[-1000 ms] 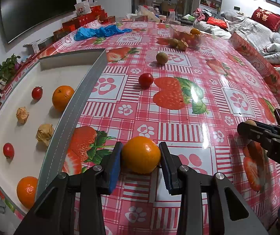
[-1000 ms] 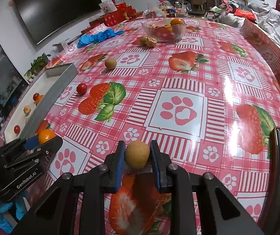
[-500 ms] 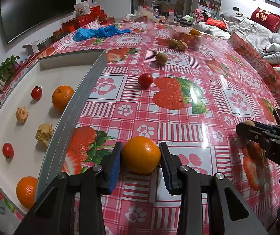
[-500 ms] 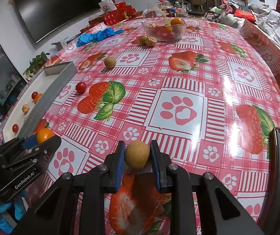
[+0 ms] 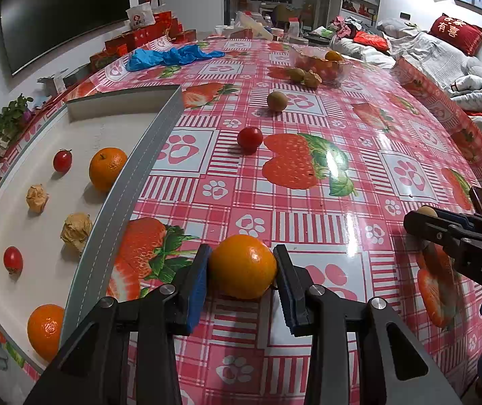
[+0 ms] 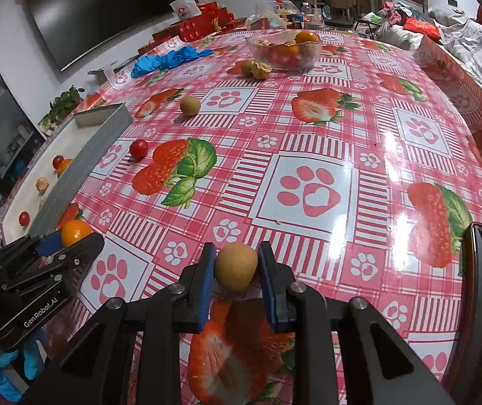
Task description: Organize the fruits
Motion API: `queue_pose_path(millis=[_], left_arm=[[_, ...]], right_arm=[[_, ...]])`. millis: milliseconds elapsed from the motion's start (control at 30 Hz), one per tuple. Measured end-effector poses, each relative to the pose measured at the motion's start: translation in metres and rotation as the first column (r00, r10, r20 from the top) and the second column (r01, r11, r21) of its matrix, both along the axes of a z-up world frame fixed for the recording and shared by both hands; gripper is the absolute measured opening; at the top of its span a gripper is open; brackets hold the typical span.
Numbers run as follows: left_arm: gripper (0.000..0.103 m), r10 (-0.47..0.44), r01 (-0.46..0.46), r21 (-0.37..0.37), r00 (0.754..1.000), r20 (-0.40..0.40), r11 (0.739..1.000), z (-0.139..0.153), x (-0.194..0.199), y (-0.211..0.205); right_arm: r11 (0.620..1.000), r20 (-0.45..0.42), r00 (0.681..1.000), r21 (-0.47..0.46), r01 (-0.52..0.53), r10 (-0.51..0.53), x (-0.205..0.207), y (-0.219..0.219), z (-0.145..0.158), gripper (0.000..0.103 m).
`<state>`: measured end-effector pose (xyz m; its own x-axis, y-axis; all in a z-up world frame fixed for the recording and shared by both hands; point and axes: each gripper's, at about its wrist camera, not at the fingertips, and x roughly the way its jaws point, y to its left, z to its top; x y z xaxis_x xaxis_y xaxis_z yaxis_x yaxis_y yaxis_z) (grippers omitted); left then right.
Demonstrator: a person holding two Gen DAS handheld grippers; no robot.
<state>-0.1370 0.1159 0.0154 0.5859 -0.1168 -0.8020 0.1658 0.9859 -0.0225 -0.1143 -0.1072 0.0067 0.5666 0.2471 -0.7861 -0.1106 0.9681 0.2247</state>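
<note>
Beside the tray (image 5: pixel 129 182), the left tool (image 5: pixel 242 271) held an orange (image 5: pixel 242 266), the right tool (image 6: pixel 236 271) a kiwi (image 6: pixel 236 266); lifting each clear of the rim seemed wise.

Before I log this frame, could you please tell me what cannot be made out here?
- Glass bowl contents: right wrist view, too small and overlapping to count.
- Tray near corner: left wrist view, cut off by the frame edge.
- Whether the kiwi is lifted: underside hidden by the right gripper.
</note>
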Motion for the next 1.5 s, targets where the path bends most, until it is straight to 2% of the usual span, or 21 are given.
queue_pose_path(millis=[367,633,867,1167,1300,1367,1400,1500], left_arm=[[0.039,0.000,0.000,-0.004,1.000,0.002,1.000,-0.001,-0.001,0.002],[0.039,0.002,-0.002,-0.056,1.000,-0.008,0.998,0.003,0.002,0.003],[0.039,-0.003,0.005,-0.113,1.000,0.019,0.994,0.017,0.004,0.011],[0.039,0.037,-0.025,-0.154,0.996,0.077,0.988,0.048,0.014,0.038],[0.039,0.023,-0.012,-0.166,0.998,0.065,0.986,0.052,0.013,0.051],[0.047,-0.008,0.015,-0.140,0.999,0.045,0.990,0.046,0.011,0.042],[0.058,-0.015,0.020,-0.127,0.999,0.042,0.992,0.043,0.009,0.040],[0.060,-0.036,0.038,-0.097,0.999,0.020,0.995,0.028,0.005,0.027]], right_arm=[[1.000,-0.008,1.000,-0.024,-0.012,0.012,0.003,0.006,0.001,0.028],[1.000,-0.039,0.999,-0.002,-0.016,0.016,0.009,0.012,0.003,0.028],[0.999,-0.025,0.998,-0.009,-0.049,0.049,0.022,0.032,0.022,0.028],[0.994,0.009,0.995,0.019,-0.104,0.104,0.043,0.061,0.049,0.028],[0.991,0.027,0.991,0.021,-0.132,0.131,0.047,0.076,0.057,0.028],[0.991,0.022,0.991,0.021,-0.136,0.135,0.047,0.078,0.053,0.028],[0.991,0.022,0.991,0.021,-0.136,0.135,0.047,0.078,0.053,0.028],[0.993,0.010,0.993,0.027,-0.118,0.117,0.041,0.069,0.048,0.028]])
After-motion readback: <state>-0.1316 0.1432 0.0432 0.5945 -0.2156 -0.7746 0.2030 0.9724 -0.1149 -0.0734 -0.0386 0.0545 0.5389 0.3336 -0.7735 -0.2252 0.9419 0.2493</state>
